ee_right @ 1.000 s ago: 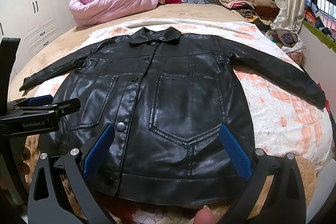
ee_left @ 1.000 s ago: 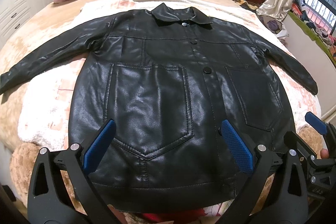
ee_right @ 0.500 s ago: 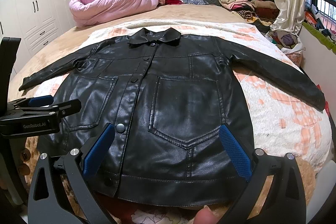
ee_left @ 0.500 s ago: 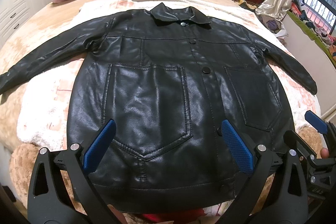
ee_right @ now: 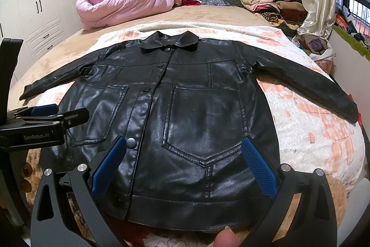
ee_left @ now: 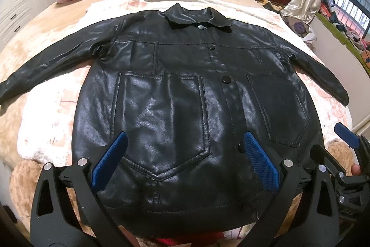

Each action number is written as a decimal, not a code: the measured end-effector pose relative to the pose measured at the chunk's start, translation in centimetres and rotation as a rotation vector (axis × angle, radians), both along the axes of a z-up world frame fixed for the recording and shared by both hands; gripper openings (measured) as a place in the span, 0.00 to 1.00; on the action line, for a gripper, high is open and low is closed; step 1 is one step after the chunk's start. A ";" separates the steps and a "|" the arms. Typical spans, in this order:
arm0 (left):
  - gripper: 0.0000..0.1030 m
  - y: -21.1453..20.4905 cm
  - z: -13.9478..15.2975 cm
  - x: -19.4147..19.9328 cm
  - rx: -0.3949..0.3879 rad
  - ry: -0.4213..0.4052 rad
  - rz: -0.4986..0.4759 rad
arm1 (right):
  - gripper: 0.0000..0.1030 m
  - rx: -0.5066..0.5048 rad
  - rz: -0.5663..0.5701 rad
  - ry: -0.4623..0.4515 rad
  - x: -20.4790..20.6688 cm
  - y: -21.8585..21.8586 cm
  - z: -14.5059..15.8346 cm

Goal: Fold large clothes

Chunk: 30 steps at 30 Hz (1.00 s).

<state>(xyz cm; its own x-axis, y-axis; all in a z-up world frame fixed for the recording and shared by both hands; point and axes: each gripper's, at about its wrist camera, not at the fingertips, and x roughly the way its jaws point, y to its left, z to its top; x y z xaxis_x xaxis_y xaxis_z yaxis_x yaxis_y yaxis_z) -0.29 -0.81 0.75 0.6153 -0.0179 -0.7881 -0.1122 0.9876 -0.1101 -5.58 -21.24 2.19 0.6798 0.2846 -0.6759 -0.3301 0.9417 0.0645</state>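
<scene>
A black leather jacket (ee_left: 180, 89) (ee_right: 185, 96) lies flat and buttoned on the bed, collar at the far end, both sleeves spread out sideways. My left gripper (ee_left: 185, 161) hovers open over the jacket's lower left pocket, near the hem. My right gripper (ee_right: 185, 163) is open above the lower right pocket, nothing between its blue pads (ee_right: 259, 168). The left gripper's side (ee_right: 44, 122) shows at the left edge of the right wrist view, and the right gripper's blue fingertip (ee_left: 346, 134) shows at the right edge of the left wrist view.
A white and orange fleece blanket (ee_right: 307, 122) covers the tan bed (ee_left: 41, 22). A pink quilt (ee_right: 122, 4) lies rolled at the head. Stacked folded clothes (ee_right: 270, 1) sit at the far right, beside a curtain and window. White wardrobes (ee_right: 41, 4) line the left wall.
Both grippers have drifted slightly back toward the hem and lifted a little; the jacket has not moved and both stay open.
</scene>
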 end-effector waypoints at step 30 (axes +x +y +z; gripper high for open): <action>0.91 0.3 2.9 13.1 -0.018 -0.002 0.023 | 0.96 0.072 -0.117 0.016 13.3 -1.9 3.7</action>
<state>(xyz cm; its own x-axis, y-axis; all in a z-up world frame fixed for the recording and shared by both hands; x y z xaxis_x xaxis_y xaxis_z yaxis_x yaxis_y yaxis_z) 12.82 -0.47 3.68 0.6173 -0.0181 -0.7865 -0.1343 0.9826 -0.1280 7.73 -23.16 5.92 0.7006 0.2524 -0.6674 -0.2171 0.9664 0.1377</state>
